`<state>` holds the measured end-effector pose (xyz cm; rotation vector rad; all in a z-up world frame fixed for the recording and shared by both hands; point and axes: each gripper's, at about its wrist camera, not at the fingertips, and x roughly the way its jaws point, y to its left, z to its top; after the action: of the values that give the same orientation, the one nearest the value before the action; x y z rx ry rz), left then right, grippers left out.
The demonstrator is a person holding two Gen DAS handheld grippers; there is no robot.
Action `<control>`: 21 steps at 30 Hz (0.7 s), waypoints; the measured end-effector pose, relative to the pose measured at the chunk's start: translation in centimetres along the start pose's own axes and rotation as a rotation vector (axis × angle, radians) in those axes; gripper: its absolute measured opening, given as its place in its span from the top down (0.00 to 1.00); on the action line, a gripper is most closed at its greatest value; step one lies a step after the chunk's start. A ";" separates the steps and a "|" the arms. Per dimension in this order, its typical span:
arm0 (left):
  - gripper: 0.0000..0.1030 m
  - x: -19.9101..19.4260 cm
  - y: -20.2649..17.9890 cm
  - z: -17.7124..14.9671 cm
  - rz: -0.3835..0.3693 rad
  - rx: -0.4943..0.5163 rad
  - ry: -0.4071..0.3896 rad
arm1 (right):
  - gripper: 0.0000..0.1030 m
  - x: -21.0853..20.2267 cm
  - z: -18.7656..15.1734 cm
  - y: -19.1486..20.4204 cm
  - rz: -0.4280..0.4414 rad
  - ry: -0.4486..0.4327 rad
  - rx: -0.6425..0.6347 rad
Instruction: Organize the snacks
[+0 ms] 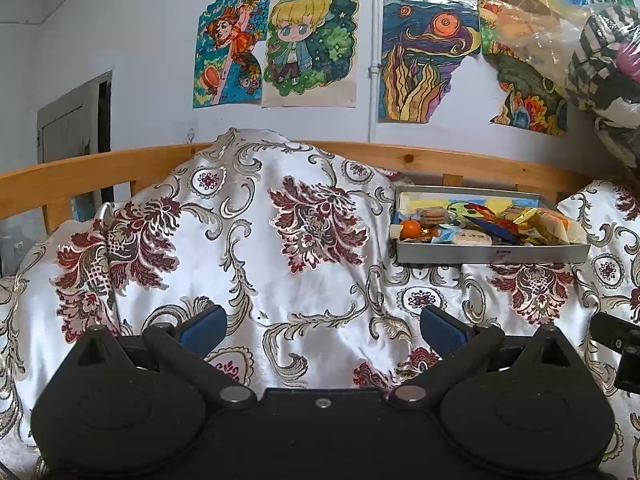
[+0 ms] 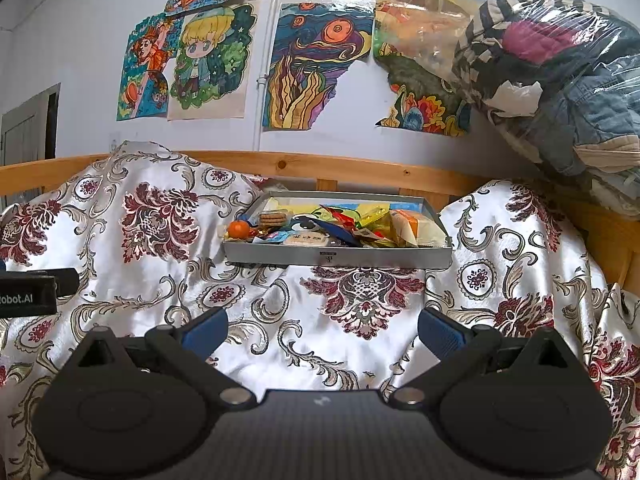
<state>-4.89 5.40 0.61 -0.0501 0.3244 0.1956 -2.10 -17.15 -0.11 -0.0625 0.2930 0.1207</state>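
A shallow grey box (image 1: 492,255) (image 2: 340,258) full of snacks sits on the flowered cloth near the wooden rail. Inside lie an orange (image 1: 410,229) (image 2: 238,229), a stack of biscuits (image 1: 432,214) (image 2: 273,218), a white wrapped cake (image 1: 474,237) (image 2: 306,239) and several coloured packets (image 1: 520,220) (image 2: 376,218). My left gripper (image 1: 323,330) hangs open above the cloth, well short of the box and to its left. In the right wrist view my right gripper (image 2: 323,330) is open too, with nothing between its blue pads, facing the box from a distance.
White satin cloth with red flowers (image 1: 256,240) (image 2: 160,280) lies in humps over a wooden-railed frame (image 1: 120,160) (image 2: 340,168). Clear bags of clothing (image 2: 560,80) (image 1: 600,60) are piled at the right. Drawings (image 1: 308,48) cover the wall. The other gripper's body (image 2: 28,292) (image 1: 618,344) shows at each view's edge.
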 end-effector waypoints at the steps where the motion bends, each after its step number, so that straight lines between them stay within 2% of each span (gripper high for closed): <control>1: 0.01 0.0 0.0 0.0 0.004 0.002 0.002 | 0.00 0.0 0.0 0.0 0.001 0.000 -0.001; 7: 0.01 0.2 0.0 -0.1 0.027 0.008 0.010 | 0.00 0.0 0.0 0.0 0.003 0.002 -0.007; 21: 0.01 0.2 0.0 -0.2 0.021 0.010 0.021 | 0.00 0.1 -0.1 0.0 0.010 0.008 -0.017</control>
<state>-4.71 5.44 0.38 -0.0385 0.3470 0.2140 -1.98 -17.17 -0.21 -0.0785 0.3002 0.1330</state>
